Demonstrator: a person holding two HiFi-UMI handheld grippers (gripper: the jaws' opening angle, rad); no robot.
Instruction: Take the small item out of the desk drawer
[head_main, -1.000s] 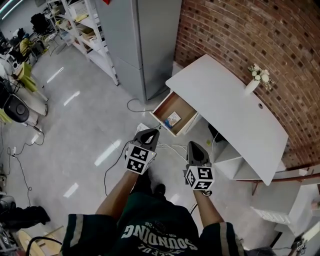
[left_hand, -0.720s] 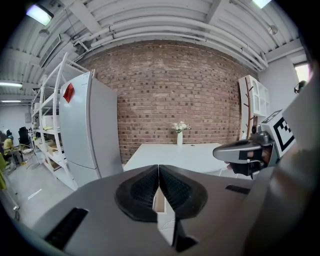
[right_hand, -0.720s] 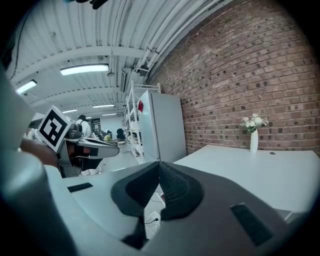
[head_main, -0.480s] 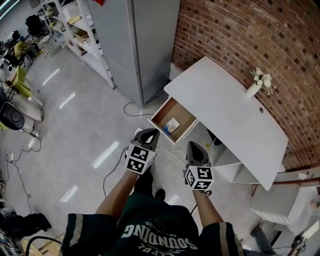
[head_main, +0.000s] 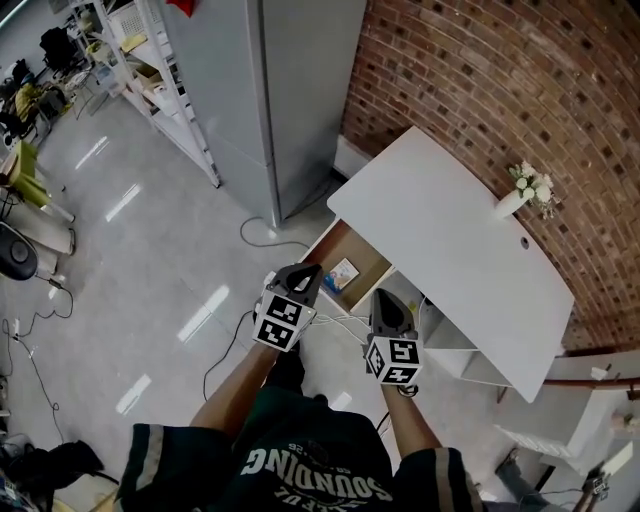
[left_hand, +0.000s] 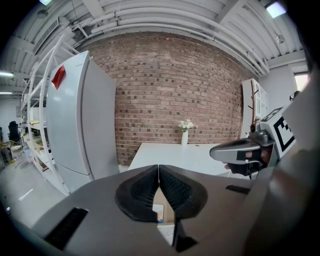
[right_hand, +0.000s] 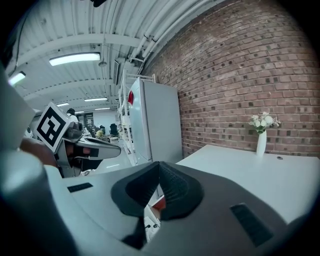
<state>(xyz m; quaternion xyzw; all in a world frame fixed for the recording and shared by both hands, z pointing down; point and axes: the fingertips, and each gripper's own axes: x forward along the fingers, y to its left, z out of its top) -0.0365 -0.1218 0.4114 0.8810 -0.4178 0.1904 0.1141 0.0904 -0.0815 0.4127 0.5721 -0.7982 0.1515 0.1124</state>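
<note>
While both grippers hang in front of the desk (head_main: 450, 250), the count is as follows: two grippers, one open drawer (head_main: 362, 252), one small item (head_main: 343, 272), one vase of white flowers (head_main: 522, 188).

The left gripper (head_main: 307, 270) has its jaws pressed together with nothing between them. The right gripper (head_main: 386, 296) has its jaws together likewise.

The small item, a pale card-like piece, lies flat on the drawer floor near the front edge, just beyond the left gripper's tip.

A grey cabinet (head_main: 270, 90) stands left of the desk against the brick wall (head_main: 500, 70). White cables (head_main: 335, 320) run along the floor between the grippers.

Compared with one second ago, the drawer sits closer to both gripper tips in the head view.
</note>
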